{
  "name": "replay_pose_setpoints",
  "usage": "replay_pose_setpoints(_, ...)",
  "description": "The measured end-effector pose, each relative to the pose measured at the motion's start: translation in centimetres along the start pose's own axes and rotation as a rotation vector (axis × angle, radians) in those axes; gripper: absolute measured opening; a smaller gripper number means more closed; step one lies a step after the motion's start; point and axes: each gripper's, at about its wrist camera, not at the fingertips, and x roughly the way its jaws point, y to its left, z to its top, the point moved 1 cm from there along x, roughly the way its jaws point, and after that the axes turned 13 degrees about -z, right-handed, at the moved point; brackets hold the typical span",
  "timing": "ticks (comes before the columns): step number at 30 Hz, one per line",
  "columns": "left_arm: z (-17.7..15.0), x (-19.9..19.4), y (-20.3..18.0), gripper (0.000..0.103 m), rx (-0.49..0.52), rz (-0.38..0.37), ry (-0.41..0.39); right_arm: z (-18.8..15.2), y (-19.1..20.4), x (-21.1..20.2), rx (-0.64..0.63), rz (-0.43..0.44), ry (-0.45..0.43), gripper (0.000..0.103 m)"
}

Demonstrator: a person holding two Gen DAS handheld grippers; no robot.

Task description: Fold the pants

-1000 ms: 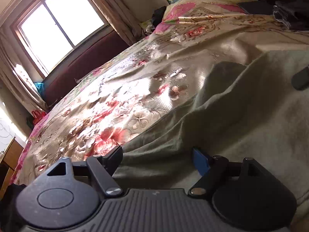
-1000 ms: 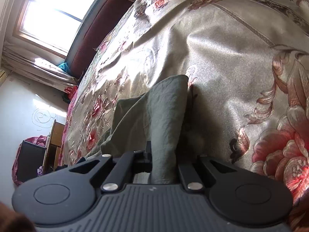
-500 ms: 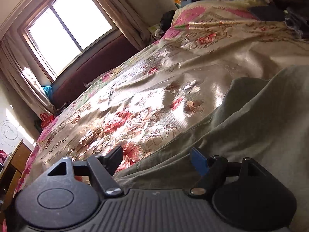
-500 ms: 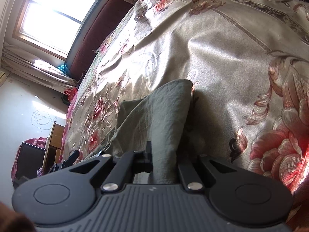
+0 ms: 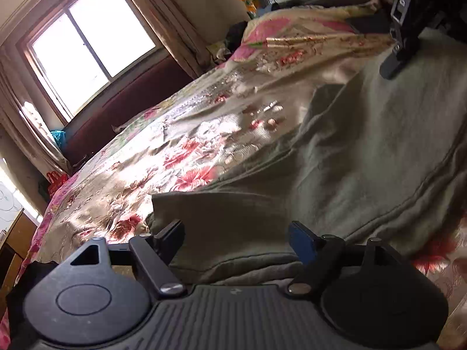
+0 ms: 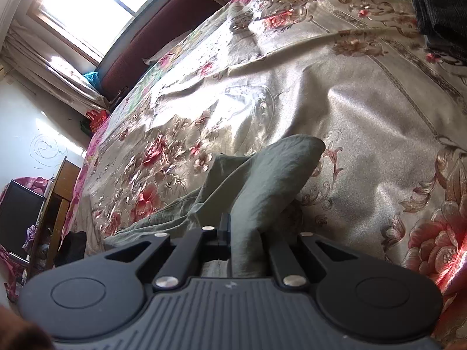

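Lettering "DAS" reads in white on the black body of the right hand-held gripper, seen from my left wrist camera at upper right, above the pants. Pants: olive-green woven cloth, matte, with stitched seams, spread in soft folds on the bed. Bed cover: glossy satin, beige with red and pink flowers. My left hand-held gripper is released, fingers wide apart, one black and one with a blue pad, low over a folded edge. My right hand-held gripper is clenched on a raised, wrinkled flap of the pants. Window bright at upper left
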Motion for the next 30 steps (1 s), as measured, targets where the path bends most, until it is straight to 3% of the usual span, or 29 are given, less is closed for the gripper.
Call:
replay_pose_setpoints(2,0.3,0.5,1.0,0.092,-0.051,0.032,-0.03,0.0,0.4,0.0,-0.008,-0.026,-0.004,0.005)
replay_pose_setpoints(6,-1.9,3.0,3.0,0.093,-0.139,0.046,0.093,0.3,1.0,-0.7,0.004,-0.03,-0.023,0.005)
replay_pose_setpoints(10,-1.5,0.0,2.9,0.092,-0.197,0.053,-0.046,0.1,4.9,-1.4,-0.102,-0.041,-0.037,0.005)
replay_pose_setpoints(11,-1.1,-0.1,2.5,0.092,-0.196,0.036,-0.066,0.0,6.3,-1.3,-0.132,-0.04,-0.035,0.005)
replay_pose_setpoints(15,-2.0,2.1,0.2,0.092,-0.101,-0.017,0.031,-0.6,12.5,-0.5,-0.28,-0.043,-0.04,0.005)
replay_pose_setpoints(16,-2.4,1.8,0.1,0.092,-0.099,-0.023,0.024,-0.8,14.1,-0.3,-0.319,-0.041,-0.042,0.005)
replay_pose_setpoints(19,-2.9,0.0,1.3,0.092,-0.119,-0.05,-0.005,-2.5,19.5,1.0,-0.456,-0.051,-0.039,0.005)
replay_pose_setpoints(23,-4.0,-1.9,3.4,0.092,-0.203,-0.09,-0.02,-6.2,25.0,5.2,-0.604,-0.061,0.045,0.005)
replay_pose_setpoints(30,-5.3,-2.7,4.6,0.092,-0.24,-0.123,-0.037,-11.2,28.2,9.7,-0.689,-0.134,0.127,0.007)
